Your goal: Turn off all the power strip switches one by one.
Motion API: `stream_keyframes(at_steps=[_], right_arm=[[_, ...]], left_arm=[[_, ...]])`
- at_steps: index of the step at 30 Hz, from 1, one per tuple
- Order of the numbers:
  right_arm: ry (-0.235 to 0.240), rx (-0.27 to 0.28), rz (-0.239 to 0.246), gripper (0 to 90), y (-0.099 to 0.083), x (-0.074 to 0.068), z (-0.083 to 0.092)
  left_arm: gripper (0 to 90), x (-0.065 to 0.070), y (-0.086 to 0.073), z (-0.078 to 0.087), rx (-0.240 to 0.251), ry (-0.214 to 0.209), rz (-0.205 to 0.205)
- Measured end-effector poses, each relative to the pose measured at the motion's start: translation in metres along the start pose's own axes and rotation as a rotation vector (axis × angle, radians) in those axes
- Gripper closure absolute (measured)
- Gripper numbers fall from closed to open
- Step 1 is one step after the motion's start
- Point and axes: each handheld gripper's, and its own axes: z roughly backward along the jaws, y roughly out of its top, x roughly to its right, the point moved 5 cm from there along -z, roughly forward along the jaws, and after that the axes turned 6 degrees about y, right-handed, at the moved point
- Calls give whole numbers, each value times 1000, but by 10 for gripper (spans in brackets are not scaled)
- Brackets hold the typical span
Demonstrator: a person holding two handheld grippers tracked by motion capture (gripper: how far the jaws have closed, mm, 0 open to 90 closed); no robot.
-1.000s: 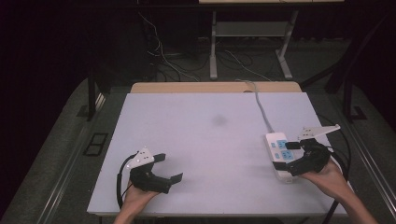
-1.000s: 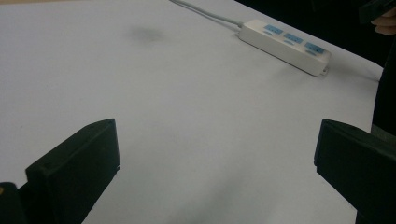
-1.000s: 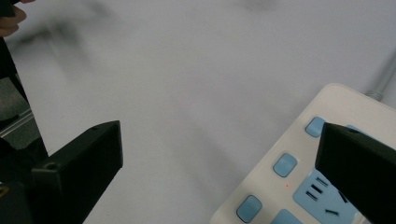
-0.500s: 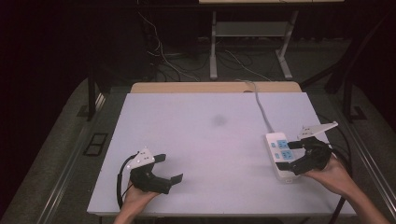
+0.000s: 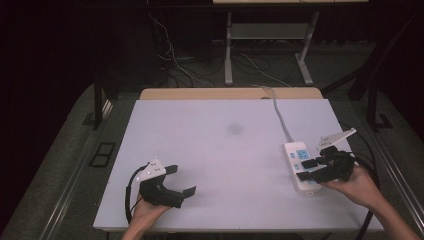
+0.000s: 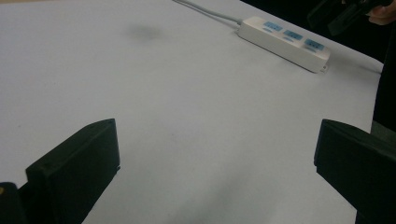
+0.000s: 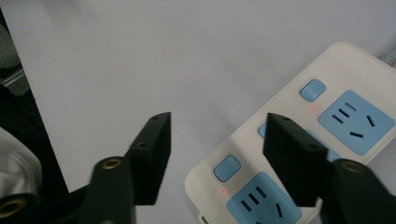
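Note:
A white power strip (image 5: 299,165) with blue sockets and blue switches lies near the right edge of the white table (image 5: 220,145), its grey cable (image 5: 278,110) running to the back edge. My right gripper (image 5: 306,169) hovers over the strip's near half, jaws open with nothing between them. In the right gripper view the strip (image 7: 327,140) sits under my right gripper (image 7: 219,135), one jaw over the middle socket, and small red lights glow by the switches. My left gripper (image 5: 181,181) rests open at the front left of the table. The left gripper view shows the strip (image 6: 284,41) far off.
A faint dark smudge (image 5: 234,129) marks the table's middle. A wooden board (image 5: 200,93) lines the back edge. Behind the table stand a desk frame (image 5: 270,35) and loose cables on the floor (image 5: 175,60). A rail (image 5: 70,185) runs along the left side.
My right gripper has drawn back slightly toward the table's right front over the strip. The left gripper has stayed put.

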Motion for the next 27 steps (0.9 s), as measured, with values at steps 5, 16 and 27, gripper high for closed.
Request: stream_keyframes(at_steps=[5, 16, 27], right_arm=[[15, -11, 1, 663, -3, 2, -2], [7, -30, 0, 887, -11, 6, -7], [2, -35, -31, 897, -19, 12, -14]], left_arm=[[0, -1, 0, 0, 1, 1, 4], [0, 0, -1, -1, -4, -2, 0], [0, 0, -1, -1, -5, -2, 0]])
